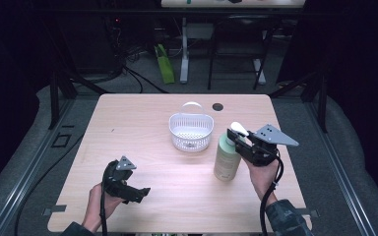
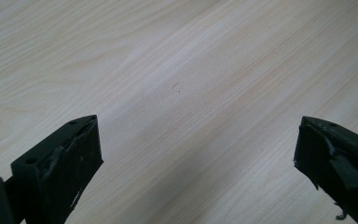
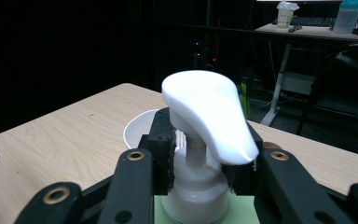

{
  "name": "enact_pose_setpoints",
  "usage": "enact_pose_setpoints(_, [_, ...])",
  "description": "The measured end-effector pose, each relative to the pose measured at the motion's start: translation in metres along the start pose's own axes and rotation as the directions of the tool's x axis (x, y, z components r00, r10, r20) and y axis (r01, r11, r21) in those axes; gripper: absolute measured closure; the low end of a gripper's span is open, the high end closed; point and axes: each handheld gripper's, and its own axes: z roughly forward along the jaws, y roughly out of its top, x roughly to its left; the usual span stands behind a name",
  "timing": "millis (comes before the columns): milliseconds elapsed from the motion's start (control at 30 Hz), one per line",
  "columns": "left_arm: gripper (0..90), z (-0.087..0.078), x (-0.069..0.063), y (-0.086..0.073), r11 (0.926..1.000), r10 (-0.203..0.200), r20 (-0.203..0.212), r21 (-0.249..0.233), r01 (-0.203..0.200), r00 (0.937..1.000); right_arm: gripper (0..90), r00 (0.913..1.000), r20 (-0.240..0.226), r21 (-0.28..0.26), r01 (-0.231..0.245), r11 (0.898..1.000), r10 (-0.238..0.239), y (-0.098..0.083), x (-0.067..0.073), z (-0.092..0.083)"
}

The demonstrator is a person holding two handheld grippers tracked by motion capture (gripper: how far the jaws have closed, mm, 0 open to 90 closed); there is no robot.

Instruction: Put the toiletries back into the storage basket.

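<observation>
1. Nearest the camera in the right gripper view, the right gripper (image 3: 198, 165) has its two black jaws clamped on the white collar of a pump bottle (image 3: 196, 191), just under the white pump head (image 3: 207, 116), whose spout points towards the lower right of that view.
2. In the high view the pump bottle (image 1: 226, 156) stands upright on the right part of the wooden table (image 1: 142, 118), its pale green body resting on the tabletop; the right gripper (image 1: 240, 143) reaches it from the right, held by the person's right hand (image 1: 262, 178).
3. A white perforated basket (image 1: 191, 131) with a handle sits near the table's middle, just to the upper left of the bottle and apart from it.
4. The left gripper (image 1: 139, 192) is held low over the near left part of the table by the left hand (image 1: 101, 204), well apart from bottle and basket.
5. In the left gripper view the left gripper (image 2: 198, 158) has its jaws spread wide, with bare wood between them and nothing held.
</observation>
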Motion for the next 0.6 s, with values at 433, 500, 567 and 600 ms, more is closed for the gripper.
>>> enact_pose_setpoints(433, [0.3, 0.0001, 0.0000, 0.0001, 1.0000, 0.001, 0.001, 0.000, -0.001, 1.0000, 68.9, 0.9999, -0.006, -0.014, -0.014, 1.000, 0.014, 0.0001, -0.0001, 0.0003])
enact_pose_setpoints(500, [0.3, 0.0001, 0.0000, 0.0000, 1.0000, -0.001, 0.002, -0.001, 0.001, 1.0000, 68.8, 0.9999, -0.005, -0.015, -0.014, 1.000, 0.014, 0.0002, 0.0001, 0.0002])
enact_pose_setpoints(567, [0.3, 0.0002, 0.0000, 0.0001, 1.0000, -0.001, 0.002, -0.001, 0.001, 1.0000, 68.7, 0.9999, -0.005, -0.016, -0.014, 1.000, 0.014, 0.0002, -0.0001, 0.0001])
enact_pose_setpoints(600, [0.3, 0.0002, 0.0000, 0.0001, 1.0000, -0.001, 0.003, 0.000, 0.001, 1.0000, 68.5, 0.9999, -0.004, -0.017, -0.015, 1.000, 0.015, 0.0002, 0.0003, 0.0000])
